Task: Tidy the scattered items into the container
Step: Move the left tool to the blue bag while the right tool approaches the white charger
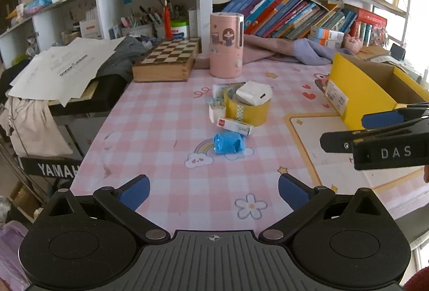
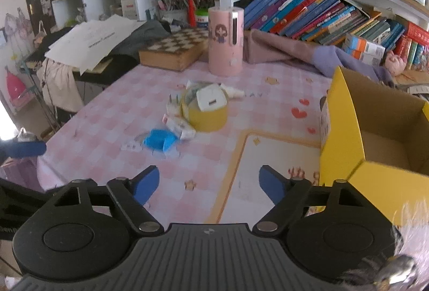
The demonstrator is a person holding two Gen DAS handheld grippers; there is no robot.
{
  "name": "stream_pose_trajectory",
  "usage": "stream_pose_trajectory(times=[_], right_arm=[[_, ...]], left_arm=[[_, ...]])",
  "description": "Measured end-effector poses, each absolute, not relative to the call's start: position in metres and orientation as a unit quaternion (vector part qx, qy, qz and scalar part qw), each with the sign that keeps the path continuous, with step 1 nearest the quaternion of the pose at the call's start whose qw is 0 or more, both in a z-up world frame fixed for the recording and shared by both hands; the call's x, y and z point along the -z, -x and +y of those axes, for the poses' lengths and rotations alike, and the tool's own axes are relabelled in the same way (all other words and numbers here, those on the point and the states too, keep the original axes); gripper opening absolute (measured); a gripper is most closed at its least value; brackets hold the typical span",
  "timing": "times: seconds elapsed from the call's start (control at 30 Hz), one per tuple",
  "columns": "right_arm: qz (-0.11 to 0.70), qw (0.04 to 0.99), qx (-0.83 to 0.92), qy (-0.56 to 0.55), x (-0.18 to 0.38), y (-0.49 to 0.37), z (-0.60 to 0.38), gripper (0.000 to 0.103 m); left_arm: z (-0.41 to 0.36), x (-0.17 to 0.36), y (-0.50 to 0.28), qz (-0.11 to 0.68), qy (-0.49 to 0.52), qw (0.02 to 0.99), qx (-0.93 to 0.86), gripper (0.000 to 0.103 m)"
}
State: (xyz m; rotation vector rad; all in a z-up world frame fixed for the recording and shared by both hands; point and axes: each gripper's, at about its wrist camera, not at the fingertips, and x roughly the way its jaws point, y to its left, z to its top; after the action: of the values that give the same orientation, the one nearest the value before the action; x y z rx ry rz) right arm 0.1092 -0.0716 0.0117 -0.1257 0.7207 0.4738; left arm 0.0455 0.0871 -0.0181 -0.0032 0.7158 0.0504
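A small heap of items lies mid-table on the pink checked cloth: a yellow tape roll (image 1: 248,110) (image 2: 207,116) with a white charger (image 1: 254,94) (image 2: 210,100) resting in it, a small red-and-white box (image 1: 234,126) (image 2: 179,126) and a blue crumpled wrapper (image 1: 228,143) (image 2: 159,140). The yellow cardboard box (image 1: 359,92) (image 2: 372,135) stands open at the right. My left gripper (image 1: 214,190) hovers open and bare short of the heap. My right gripper (image 2: 209,185) is open with nothing between its fingers, beside the box; it shows side-on in the left wrist view (image 1: 362,130).
A pink cylindrical canister (image 1: 226,44) (image 2: 225,41) and a wooden chess box (image 1: 166,59) (image 2: 174,51) stand behind the heap. Lilac cloth (image 1: 295,49) and rows of books (image 1: 289,14) line the back. Papers (image 1: 61,68) pile at the left, past the table edge.
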Motion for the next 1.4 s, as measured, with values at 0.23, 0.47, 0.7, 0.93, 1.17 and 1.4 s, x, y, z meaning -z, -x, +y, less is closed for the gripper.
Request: stream_pose_trajectory(times=[0.23, 0.47, 0.7, 0.93, 1.17, 1.4], right_arm=[[0.367, 0.899, -0.232, 0.051, -0.004, -0.138, -0.067, 0.071], [0.367, 0.894, -0.249, 0.063, -0.001, -0.165, -0.059, 0.071], [0.383, 0.888, -0.249, 0.059, 0.007, -0.193, -0.057, 0.072], [0.386, 0.884, -0.255, 0.065, 0.01, -0.215, -0.049, 0.071], [0.379, 0.883, -0.266, 0.081, 0.014, -0.239, -0.029, 0.071], [0.38, 0.877, -0.277, 0.103, 0.021, -0.257, -0.011, 0.071]], left_arm=[[0.086, 0.026, -0.077, 0.358, 0.008, 0.933, -0.026, 0.1], [0.079, 0.034, -0.114, 0.369, -0.004, 0.929, -0.023, 0.093], [0.075, 0.051, -0.144, 0.397, -0.002, 0.918, -0.016, 0.085], [0.076, 0.064, -0.166, 0.413, -0.004, 0.91, -0.019, 0.082], [0.077, 0.073, -0.184, 0.422, -0.008, 0.906, -0.018, 0.075], [0.082, 0.085, -0.193, 0.446, 0.0, 0.895, -0.014, 0.063]])
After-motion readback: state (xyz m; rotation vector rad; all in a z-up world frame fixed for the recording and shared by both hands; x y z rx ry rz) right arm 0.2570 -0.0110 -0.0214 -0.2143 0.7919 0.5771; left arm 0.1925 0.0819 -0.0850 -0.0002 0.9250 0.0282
